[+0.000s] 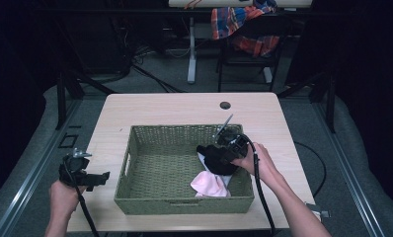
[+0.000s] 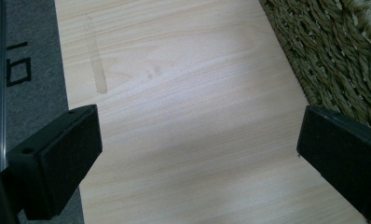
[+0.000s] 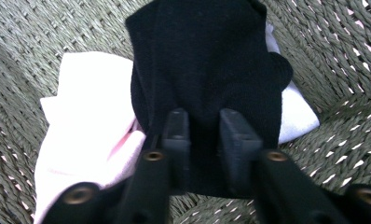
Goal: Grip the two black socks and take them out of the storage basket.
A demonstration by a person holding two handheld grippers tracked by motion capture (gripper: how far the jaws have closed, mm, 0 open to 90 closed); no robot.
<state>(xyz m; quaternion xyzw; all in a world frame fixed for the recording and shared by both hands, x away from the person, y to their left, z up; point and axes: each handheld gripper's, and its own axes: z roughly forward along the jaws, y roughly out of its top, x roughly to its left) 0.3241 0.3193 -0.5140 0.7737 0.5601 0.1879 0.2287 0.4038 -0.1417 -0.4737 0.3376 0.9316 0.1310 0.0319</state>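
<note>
A green woven basket sits in the middle of the wooden table. Inside it, at the right, lie a black cloth and a pale pink cloth. My right gripper reaches into the basket and is shut on the black cloth, which bunches up between the jaws. The pink cloth lies under and beside it on the basket floor. My left gripper hovers over the table left of the basket, open, with bare wood between its fingers.
The basket wall stands close to the left gripper's right side. A round cable hole marks the table's far edge. Behind the table stands a chair with a plaid cloth. Grey floor and metal rails flank the table.
</note>
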